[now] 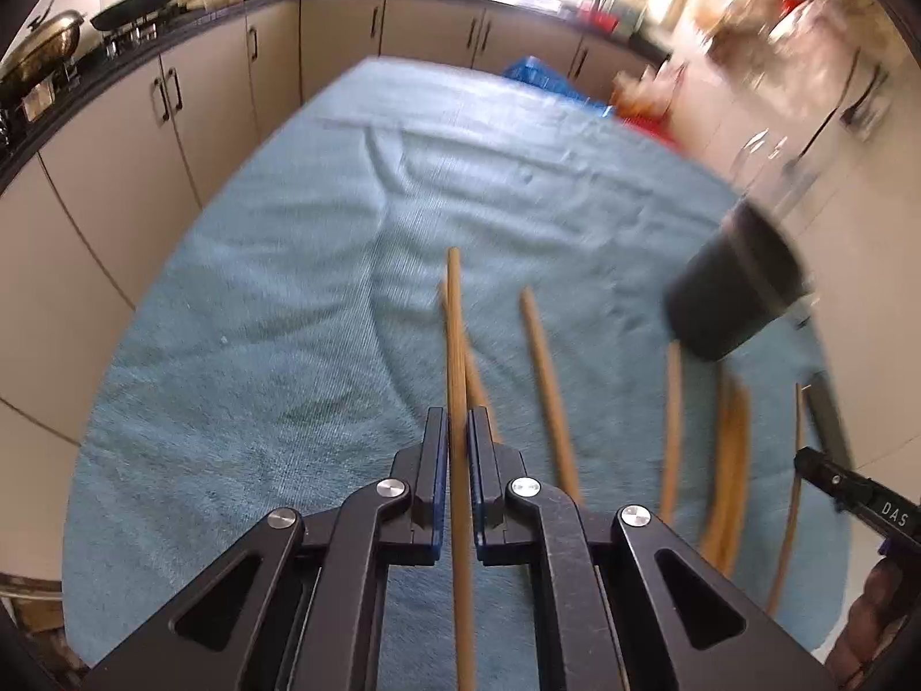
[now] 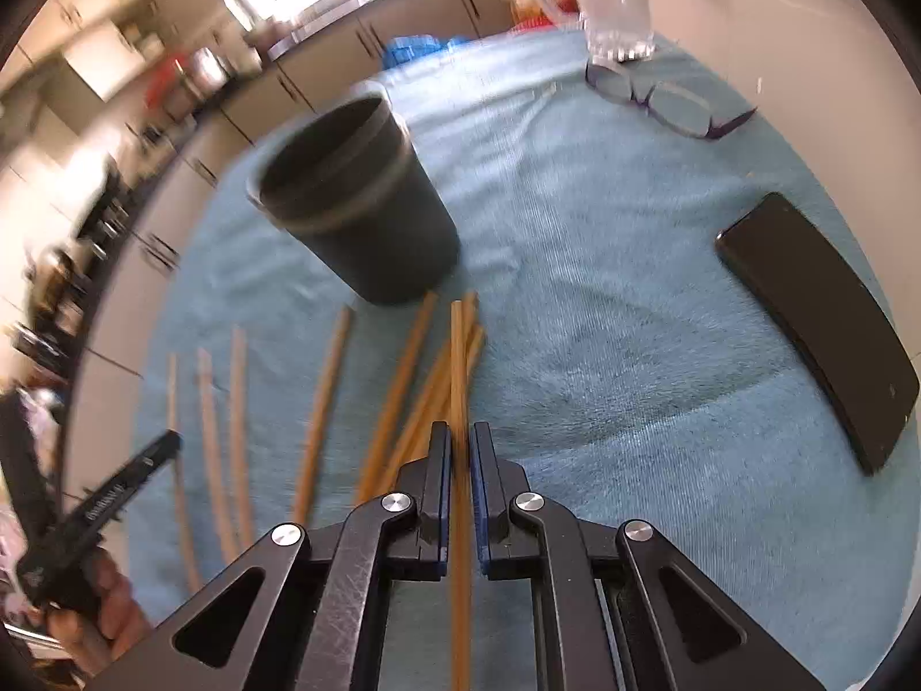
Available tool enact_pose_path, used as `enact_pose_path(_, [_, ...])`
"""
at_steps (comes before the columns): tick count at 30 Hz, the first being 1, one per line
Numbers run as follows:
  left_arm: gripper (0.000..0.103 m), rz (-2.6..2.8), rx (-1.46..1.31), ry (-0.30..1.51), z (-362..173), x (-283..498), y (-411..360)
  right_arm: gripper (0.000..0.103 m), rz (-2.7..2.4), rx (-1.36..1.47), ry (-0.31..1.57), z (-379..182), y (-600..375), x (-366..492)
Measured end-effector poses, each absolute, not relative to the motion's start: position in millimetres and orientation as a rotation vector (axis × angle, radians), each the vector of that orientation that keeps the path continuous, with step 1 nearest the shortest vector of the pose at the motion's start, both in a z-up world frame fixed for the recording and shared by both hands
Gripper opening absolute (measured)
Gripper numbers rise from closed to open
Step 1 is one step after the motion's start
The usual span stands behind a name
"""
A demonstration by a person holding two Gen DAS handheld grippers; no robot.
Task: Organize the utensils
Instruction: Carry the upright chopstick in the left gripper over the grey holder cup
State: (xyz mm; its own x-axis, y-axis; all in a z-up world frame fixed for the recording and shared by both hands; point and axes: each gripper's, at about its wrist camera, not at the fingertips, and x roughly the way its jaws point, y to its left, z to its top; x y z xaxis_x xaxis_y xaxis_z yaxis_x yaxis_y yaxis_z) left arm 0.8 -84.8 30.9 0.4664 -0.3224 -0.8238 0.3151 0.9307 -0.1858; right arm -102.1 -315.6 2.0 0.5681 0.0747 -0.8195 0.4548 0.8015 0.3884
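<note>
The left tool [image 1: 457,432] is clamped on one chopstick [image 1: 455,334], which runs straight ahead along the line of the fingers and stands clear of the blue towel [image 1: 259,316] covering the tabletop. The right tool [image 2: 460,449] is closed on another chopstick [image 2: 457,357] taken from the loose bundle [image 2: 426,397], its long axis likewise pointing forward. The dark cup [image 2: 357,201] stands upright just beyond the bundle's far tips, ahead and slightly left of the right tool; from the left tool it lies off to the right, past several loose sticks. The right hand looks nearer the cup's mouth.
</note>
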Motion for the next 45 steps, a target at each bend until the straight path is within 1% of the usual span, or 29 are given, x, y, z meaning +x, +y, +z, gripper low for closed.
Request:
enact_pose_path(8, [0.007,-0.443,-0.039,0.832,89,-39,-76,0.007,-0.177,0.594,0.691,59,-300,-146])
enact_pose_path(12, [0.007,-0.46,-0.033,0.845,97,-42,-73,0.007,-0.165,0.569,0.626,80,-287,-159])
enact_pose_path(15, [0.01,-0.436,0.015,0.936,84,-31,-75,0.007,-0.16,0.561,0.615,85,-285,-165])
enact_pose_path(17, [0.019,-0.408,0.048,1.003,68,-20,-78,0.007,-0.161,0.567,0.609,86,-286,-168])
enact_pose_path(21, [0.02,-0.384,0.09,1.122,34,3,-89,0.007,-0.159,0.572,0.603,88,-288,-170])
enact_pose_path(25, [0.02,-0.326,0.132,1.171,12,16,-97,0.007,-0.156,0.573,0.6,86,-292,-171])
enact_pose_path(31, [0.02,-0.3,0.157,1.214,-6,29,-103,0.007,-0.144,0.578,0.6,86,-292,-172])
enact_pose_path(41, [0.02,-0.323,0.131,1.186,14,20,-101,0.007,-0.139,0.584,0.598,87,-292,-173])
enact_pose_path(45, [0.02,-0.341,0.16,1.19,13,18,-109,0.007,-0.133,0.584,0.6,86,-293,-173])
